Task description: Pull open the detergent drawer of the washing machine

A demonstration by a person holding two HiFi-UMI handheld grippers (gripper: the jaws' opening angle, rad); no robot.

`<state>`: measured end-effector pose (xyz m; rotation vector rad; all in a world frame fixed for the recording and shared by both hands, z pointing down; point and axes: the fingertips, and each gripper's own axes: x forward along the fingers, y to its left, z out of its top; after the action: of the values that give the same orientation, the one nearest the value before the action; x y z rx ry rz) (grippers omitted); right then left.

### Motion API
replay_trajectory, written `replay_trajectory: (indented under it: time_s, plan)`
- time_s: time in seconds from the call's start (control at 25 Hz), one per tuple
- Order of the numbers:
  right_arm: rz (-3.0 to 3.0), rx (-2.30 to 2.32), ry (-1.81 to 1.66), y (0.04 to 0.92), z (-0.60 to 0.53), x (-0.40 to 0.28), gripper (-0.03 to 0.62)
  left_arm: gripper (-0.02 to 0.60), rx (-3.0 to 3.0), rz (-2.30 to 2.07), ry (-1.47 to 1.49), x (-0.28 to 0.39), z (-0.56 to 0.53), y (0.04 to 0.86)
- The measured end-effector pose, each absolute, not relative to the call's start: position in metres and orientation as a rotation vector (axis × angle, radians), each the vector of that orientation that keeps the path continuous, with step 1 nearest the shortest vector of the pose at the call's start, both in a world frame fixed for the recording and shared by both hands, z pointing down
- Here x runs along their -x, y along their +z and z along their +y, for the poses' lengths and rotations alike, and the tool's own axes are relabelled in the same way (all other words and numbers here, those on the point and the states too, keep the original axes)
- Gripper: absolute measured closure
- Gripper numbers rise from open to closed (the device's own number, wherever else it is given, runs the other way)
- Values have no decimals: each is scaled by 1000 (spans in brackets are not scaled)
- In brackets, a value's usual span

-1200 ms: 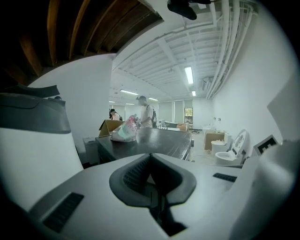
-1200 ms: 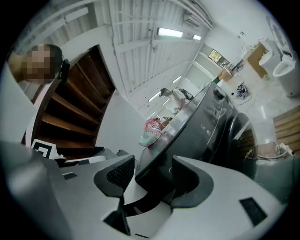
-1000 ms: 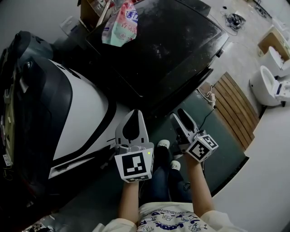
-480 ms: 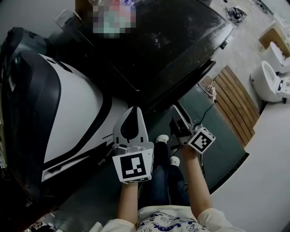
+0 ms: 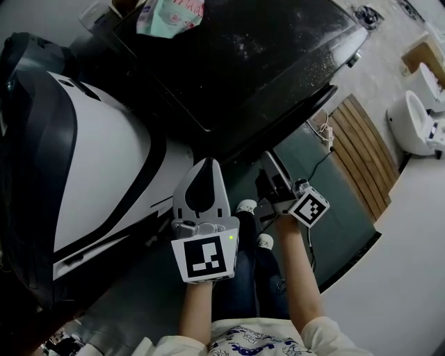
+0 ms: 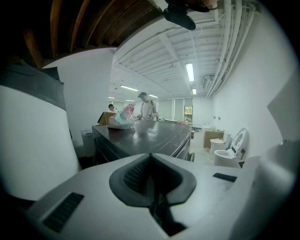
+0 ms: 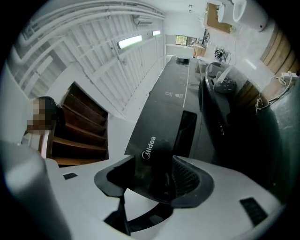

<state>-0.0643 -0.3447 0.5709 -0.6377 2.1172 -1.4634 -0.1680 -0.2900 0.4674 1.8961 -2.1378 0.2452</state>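
The washing machine (image 5: 257, 62) is a black box with a dusty flat top; its front face is hidden in the head view. In the right gripper view, its dark front panel (image 7: 164, 117) carries a Midea logo, with the drawer's handle recess (image 7: 186, 129) beside it. My right gripper (image 7: 154, 173) is open and points at this panel from close by, nothing between its pads. In the head view the right gripper (image 5: 270, 170) sits just below the machine's front edge. My left gripper (image 5: 205, 167) hangs beside it, shut and empty, its closed tips (image 6: 151, 180) facing across the machine's top.
A pink-and-green detergent bag (image 5: 170, 14) lies on the machine's far corner. A large white-and-black appliance (image 5: 90, 167) stands close on the left. A green mat (image 5: 334, 208), wooden slats (image 5: 365, 156) and white toilets (image 5: 417, 118) lie to the right. People stand far off (image 6: 146, 107).
My right gripper has moved forward and slightly left toward the washing machine's front. The left gripper has barely moved. The head view has shifted a little.
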Motion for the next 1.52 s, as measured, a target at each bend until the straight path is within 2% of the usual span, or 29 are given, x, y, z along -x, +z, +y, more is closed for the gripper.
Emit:
replay_trajectory:
  time_s: [1.24, 1.36, 1.52]
  plan:
    - [2042, 480, -1461, 590, -368, 79, 364, 568, -1829, -2123, 276, 173, -291, 502]
    - [2060, 428, -1451, 584, -367, 82, 333, 568, -1828, -2123, 276, 173, -291, 503]
    - [2053, 375, -1440, 579, -367, 85, 332, 568, -1819, -2124, 275, 173, -289, 503]
